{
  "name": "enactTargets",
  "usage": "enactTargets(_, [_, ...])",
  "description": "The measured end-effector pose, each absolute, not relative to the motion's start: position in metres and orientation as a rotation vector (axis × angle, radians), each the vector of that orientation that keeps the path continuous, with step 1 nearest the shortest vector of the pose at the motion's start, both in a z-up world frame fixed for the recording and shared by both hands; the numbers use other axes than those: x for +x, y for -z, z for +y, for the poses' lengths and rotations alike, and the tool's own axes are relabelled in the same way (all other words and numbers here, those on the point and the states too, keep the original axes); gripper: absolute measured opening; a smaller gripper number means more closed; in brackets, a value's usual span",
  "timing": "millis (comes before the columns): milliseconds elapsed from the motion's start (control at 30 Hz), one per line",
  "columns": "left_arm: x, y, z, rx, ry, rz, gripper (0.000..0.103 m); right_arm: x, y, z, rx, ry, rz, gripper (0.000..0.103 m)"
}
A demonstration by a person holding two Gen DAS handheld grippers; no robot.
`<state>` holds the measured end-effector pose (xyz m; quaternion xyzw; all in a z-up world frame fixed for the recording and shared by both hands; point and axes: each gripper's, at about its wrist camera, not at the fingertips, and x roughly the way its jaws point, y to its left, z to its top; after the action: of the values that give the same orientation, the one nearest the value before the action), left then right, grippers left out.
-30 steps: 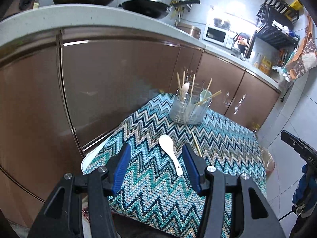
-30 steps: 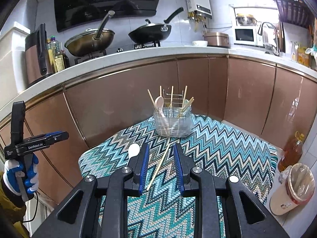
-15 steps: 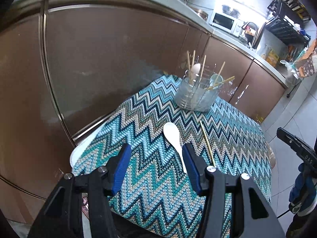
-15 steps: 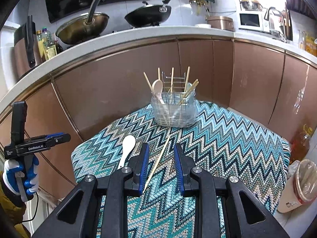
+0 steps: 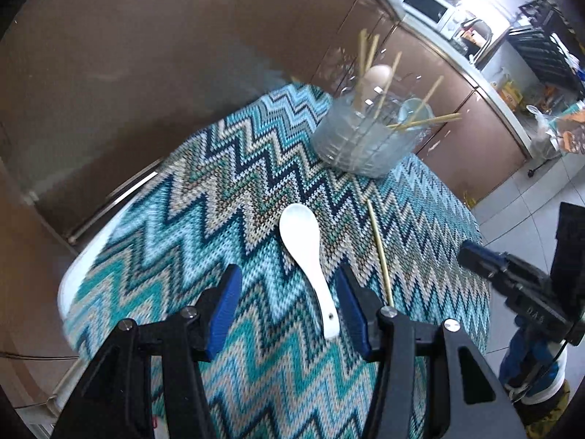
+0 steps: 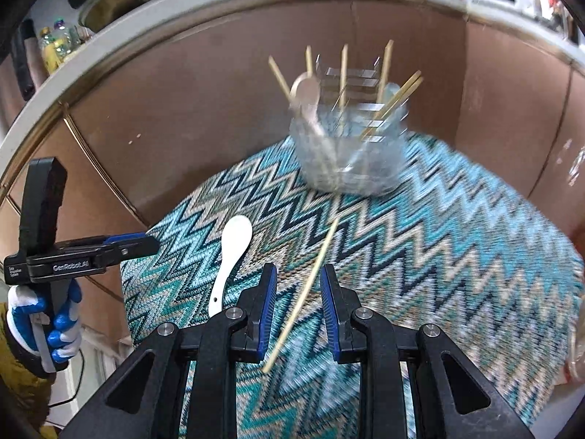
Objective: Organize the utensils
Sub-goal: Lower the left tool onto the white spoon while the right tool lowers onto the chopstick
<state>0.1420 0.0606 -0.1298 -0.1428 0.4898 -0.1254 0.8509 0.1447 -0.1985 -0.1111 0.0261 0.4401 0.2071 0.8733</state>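
The open left claw [image 5: 289,307] has the white spoon [image 5: 305,252] lying just inside its right finger. The open right claw [image 6: 298,309] straddles the chopstick [image 6: 310,285]. Both claws have come lower and closer than before.

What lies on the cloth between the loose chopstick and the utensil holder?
Nothing: in the right wrist view only bare zigzag tablecloth separates the loose chopstick from the clear utensil holder. The white spoon lies off to its left.
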Motion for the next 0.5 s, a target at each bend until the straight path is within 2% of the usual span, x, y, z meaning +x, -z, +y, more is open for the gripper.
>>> enactTargets(200, [0.191, 0.158, 0.058, -0.336, 0.317, 1.126, 0.049, 0.198, 0.151, -0.182, 0.081, -0.445, 1.065, 0.025])
enactTargets(500, [0.228, 0.187, 0.050, -0.339, 0.369, 1.215, 0.037, 0.253, 0.190, -0.171, 0.045, -0.383, 1.178, 0.019])
